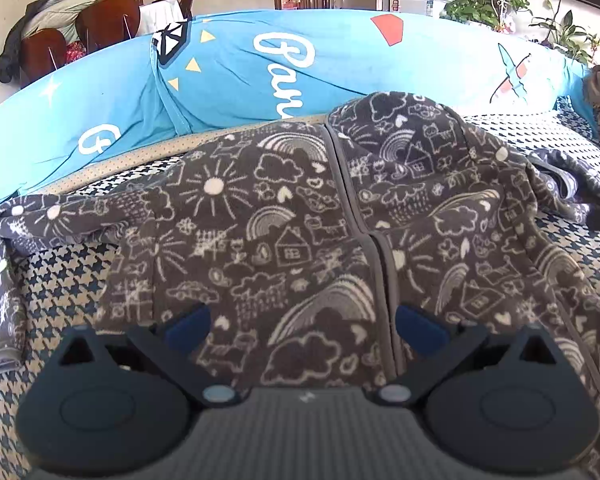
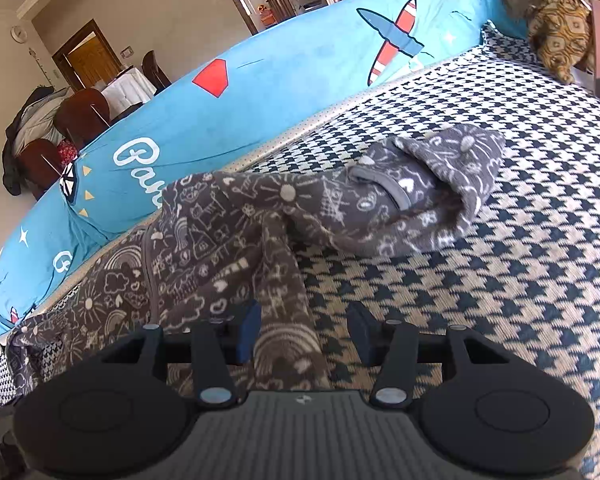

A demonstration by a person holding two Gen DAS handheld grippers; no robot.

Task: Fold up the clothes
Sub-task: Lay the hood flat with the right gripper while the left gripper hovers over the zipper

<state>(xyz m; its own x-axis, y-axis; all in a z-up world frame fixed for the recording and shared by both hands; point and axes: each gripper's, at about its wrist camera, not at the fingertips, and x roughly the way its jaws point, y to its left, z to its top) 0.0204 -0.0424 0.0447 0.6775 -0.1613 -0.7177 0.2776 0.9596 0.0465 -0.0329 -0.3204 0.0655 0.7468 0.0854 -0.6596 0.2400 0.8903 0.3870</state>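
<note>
**Inspection: patterned jacket spread on the sofa seat, both grippers spread apart**

Nearest me, my left gripper (image 1: 302,326) stood wide open over the hem, gripping nothing; its blue pads (image 1: 188,326) straddled the cloth beside the front trim (image 1: 342,184), I judged to take the lower edge. My right gripper (image 2: 306,332) was likewise open, a hanging fold of fabric lying between its fingers but unclamped.

The jacket (image 1: 284,216), dark grey fleece with white doodles of suns, rainbows and houses, lay front-up on the houndstooth seat cover (image 2: 520,240), closed along its grey centre trim. Its hood (image 1: 400,128) was bunched at the far end. One sleeve (image 2: 440,184) lay crumpled outward, cuff turned over. Behind it ran the blue printed backrest cover (image 1: 228,80).
</note>
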